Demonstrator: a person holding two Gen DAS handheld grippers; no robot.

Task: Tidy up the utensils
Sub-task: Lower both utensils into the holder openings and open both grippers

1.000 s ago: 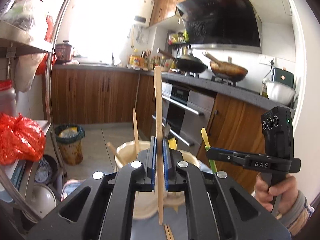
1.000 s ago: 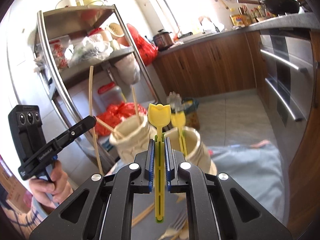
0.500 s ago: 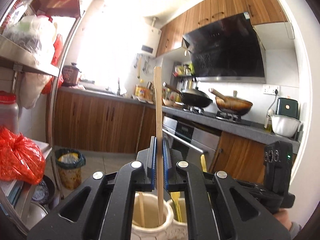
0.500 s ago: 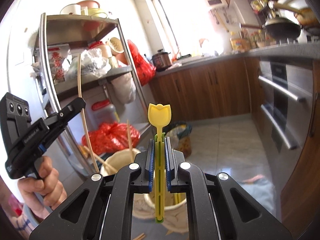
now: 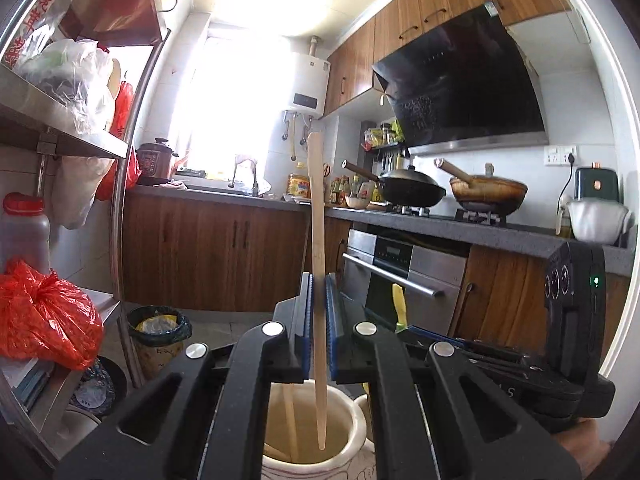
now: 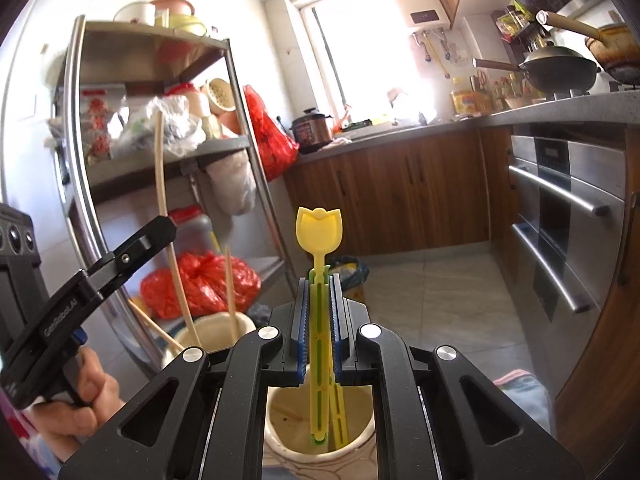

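Note:
My left gripper [image 5: 318, 280] is shut on a wooden chopstick [image 5: 316, 216], held upright with its lower tip inside a cream ceramic jar [image 5: 344, 446] below the jaws. Another chopstick [image 5: 291, 420] stands in that jar. My right gripper [image 6: 319, 282] is shut on a yellow-green tulip-topped plastic utensil [image 6: 319, 232], its lower end inside a second cream jar [image 6: 360, 436] that holds another yellow utensil [image 6: 340, 416]. In the right wrist view the left gripper [image 6: 160, 228] holds its chopstick [image 6: 160, 168] over the first jar [image 6: 212, 330].
A steel shelf rack [image 5: 120, 184] with bags stands left, a red bag [image 5: 44, 316] on its lower shelf. Wooden cabinets [image 5: 216, 256], an oven [image 5: 404, 280] and a counter with woks [image 5: 412, 190] lie ahead. A bin [image 5: 158, 336] stands on the tiled floor.
Both grippers have lowered over the jars. The chopstick's tip and the yellow utensil's end have gone down into their jars. Both grips stay shut.

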